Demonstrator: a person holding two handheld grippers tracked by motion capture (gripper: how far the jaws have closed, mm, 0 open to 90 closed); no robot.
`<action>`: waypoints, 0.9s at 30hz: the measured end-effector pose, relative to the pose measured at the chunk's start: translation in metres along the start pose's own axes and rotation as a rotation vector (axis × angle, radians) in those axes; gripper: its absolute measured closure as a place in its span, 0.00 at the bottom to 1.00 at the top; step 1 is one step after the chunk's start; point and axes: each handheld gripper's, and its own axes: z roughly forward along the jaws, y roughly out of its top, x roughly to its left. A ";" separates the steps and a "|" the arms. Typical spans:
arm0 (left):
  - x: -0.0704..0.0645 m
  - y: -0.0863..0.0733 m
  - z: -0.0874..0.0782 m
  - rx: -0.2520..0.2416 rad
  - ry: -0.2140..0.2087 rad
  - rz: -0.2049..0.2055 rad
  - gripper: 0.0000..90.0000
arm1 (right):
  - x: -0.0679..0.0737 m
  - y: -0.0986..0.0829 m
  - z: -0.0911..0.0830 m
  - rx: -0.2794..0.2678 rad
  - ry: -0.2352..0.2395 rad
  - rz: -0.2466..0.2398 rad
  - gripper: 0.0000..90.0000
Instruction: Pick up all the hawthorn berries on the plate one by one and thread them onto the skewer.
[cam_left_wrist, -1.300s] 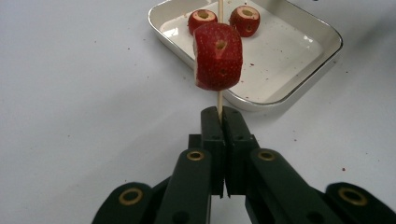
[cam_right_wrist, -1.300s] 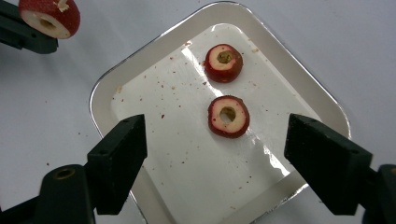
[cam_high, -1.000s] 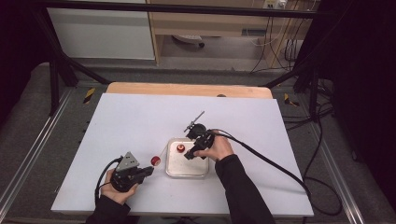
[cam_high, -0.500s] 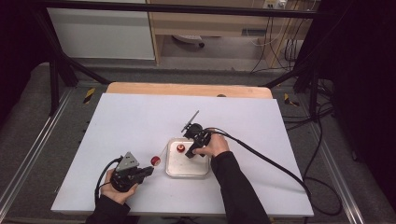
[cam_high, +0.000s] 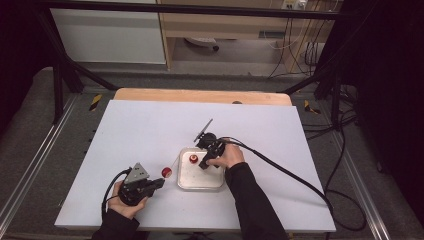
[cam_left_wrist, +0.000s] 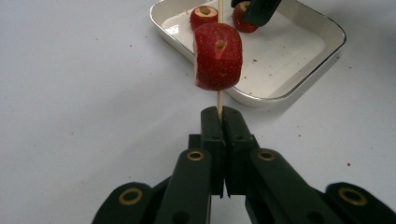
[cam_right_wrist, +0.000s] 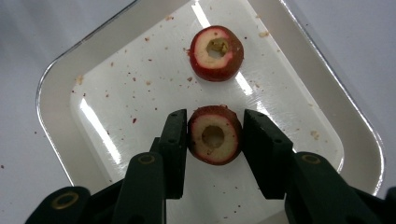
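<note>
Two grippers at work over a metal tray (cam_high: 186, 182) of cored red fruit pieces.

The left gripper (cam_left_wrist: 218, 116) has its jaws clenched on a thin wooden skewer (cam_left_wrist: 219, 100), which carries one speared piece (cam_left_wrist: 218, 56) above the white table (cam_high: 150, 125), just beside the tray. The right gripper (cam_right_wrist: 213, 135) straddles a second piece (cam_right_wrist: 214, 135) lying in the tray; one jaw touches it, the other stands slightly off. A third piece (cam_right_wrist: 216, 52) lies near, farther in the tray.

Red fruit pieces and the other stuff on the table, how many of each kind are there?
Red fruit pieces: 3 (one on the skewer, one between the right gripper jaws, one farther in the tray)
Skewer: 1
Tray: 1
Grippers: 2 (left gripper)
Total: 7
</note>
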 end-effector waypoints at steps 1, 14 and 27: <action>0.000 0.000 0.000 -0.001 0.001 0.000 0.98 | 0.001 0.000 -0.001 -0.005 -0.002 0.008 0.68; -0.002 0.000 -0.002 -0.013 0.004 0.005 0.98 | 0.012 -0.009 -0.028 -0.162 0.034 0.109 0.69; -0.005 0.001 -0.002 -0.019 0.009 0.010 0.98 | 0.015 -0.046 -0.033 -0.437 0.119 0.253 0.69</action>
